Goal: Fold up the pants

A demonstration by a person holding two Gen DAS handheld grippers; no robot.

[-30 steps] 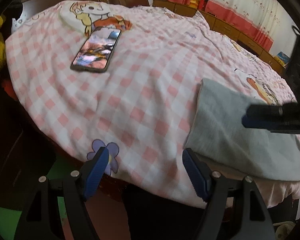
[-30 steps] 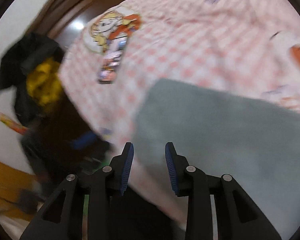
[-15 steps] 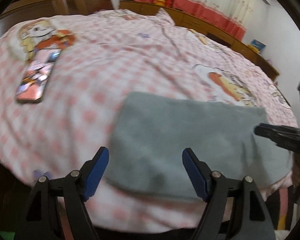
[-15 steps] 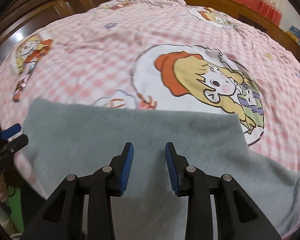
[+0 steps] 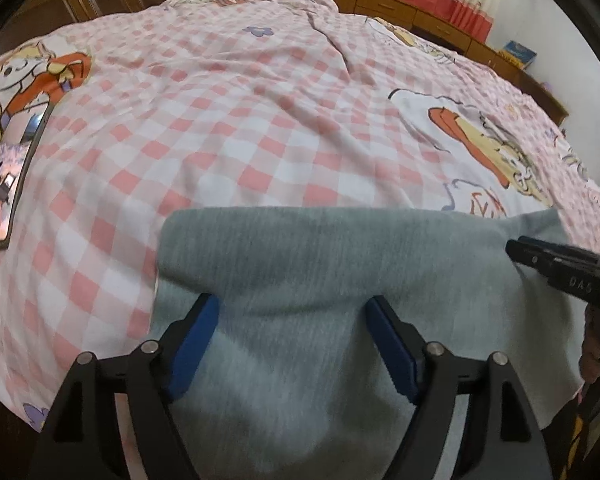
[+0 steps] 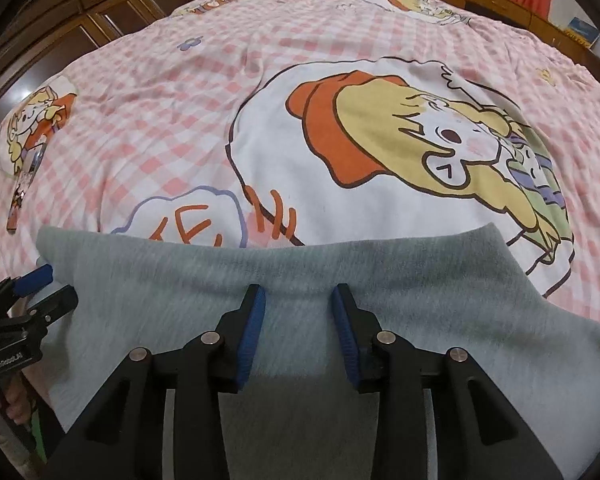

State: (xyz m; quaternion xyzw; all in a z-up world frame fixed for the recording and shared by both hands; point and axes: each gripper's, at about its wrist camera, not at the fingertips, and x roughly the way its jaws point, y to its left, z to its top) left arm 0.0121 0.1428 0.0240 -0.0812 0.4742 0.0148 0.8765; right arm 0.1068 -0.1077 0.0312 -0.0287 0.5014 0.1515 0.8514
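Grey pants (image 5: pixel 320 264) lie flat along the near edge of a bed; they also show in the right wrist view (image 6: pixel 300 280). My left gripper (image 5: pixel 292 308) is wide open over the left part of the pants, with the cloth between its blue pads. My right gripper (image 6: pixel 298 298) is partly open over the middle of the pants near their far edge. Neither holds cloth. The right gripper shows at the right in the left wrist view (image 5: pixel 560 256), and the left gripper shows at the left in the right wrist view (image 6: pixel 40 292).
The bed has a pink checked sheet (image 5: pixel 260 120) with cartoon prints (image 6: pixel 420 140). A phone (image 5: pixel 8 176) lies on the sheet at the far left. Wooden cabinets (image 5: pixel 400 4) and red-and-white curtains stand behind the bed.
Both grippers have swung from the left side of the bed and come in low over the grey pants. Their jaw openings look unchanged.
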